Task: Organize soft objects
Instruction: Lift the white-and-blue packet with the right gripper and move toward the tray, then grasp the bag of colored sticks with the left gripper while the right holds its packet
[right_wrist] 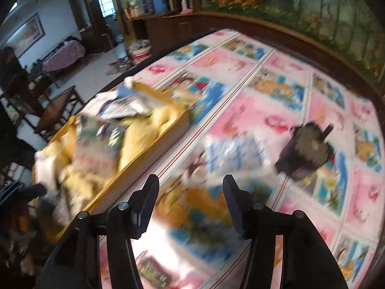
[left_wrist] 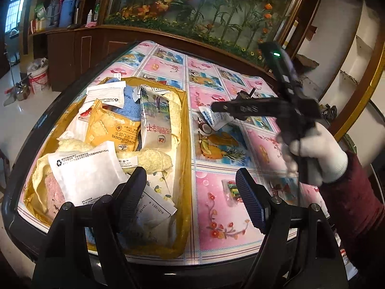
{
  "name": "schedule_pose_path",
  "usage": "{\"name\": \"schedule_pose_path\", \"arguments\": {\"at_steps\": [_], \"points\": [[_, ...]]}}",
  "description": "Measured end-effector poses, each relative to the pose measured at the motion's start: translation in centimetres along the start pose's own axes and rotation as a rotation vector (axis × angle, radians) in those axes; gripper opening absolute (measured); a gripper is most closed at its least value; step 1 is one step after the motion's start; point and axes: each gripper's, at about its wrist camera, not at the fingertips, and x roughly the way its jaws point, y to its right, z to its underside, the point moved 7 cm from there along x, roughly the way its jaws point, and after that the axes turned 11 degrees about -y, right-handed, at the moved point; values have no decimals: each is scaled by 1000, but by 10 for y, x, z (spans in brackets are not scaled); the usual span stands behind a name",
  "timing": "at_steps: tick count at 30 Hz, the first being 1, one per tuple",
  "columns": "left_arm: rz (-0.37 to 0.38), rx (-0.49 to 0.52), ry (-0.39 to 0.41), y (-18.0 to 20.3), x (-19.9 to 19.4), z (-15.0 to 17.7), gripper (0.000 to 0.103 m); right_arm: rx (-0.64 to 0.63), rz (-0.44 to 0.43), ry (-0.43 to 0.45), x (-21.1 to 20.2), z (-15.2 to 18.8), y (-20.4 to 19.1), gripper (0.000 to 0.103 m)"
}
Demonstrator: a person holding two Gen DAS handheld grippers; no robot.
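Your yellow box (left_wrist: pixel 179 248) at the left is nearly full. A white packet (left_wrist: pixel 211 118) and small candy (left_wrist: pixel 232 189) wait on the worktop (left_wrist: pixel 216 221). Both your left claw (left_wrist: pixel 192 192) and right claw (right_wrist: pixel 191 201) are open and hold nothing.

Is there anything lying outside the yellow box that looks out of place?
Yes. A white-and-blue packet and a small clear wrapper of colourful sweets lie loose on the tablecloth, outside the yellow box where the other soft items are piled.

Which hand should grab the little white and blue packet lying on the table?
Right. The right hand-held gripper is open, directly over the white and blue packet. The left hand-held gripper, also open, sits back by the yellow box, farther from it.
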Motion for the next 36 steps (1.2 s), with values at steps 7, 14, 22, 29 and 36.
{"name": "schedule_pose_path", "arguments": {"at_steps": [7,14,22,29,36], "points": [[4,45,-10,11,-1,2,78,17,111,-138,61,-10,20,53],[26,82,-34,27,8,5,78,-67,-19,-207,21,77,8,46],[38,212,-132,70,36,23,78,48,-164,-163,-34,164,32,59],[-123,344,-269,90,87,42,78,267,-228,-30,-91,220,67,67],[-150,380,-319,107,123,43,80,283,-212,-127,-59,236,60,67]]}}
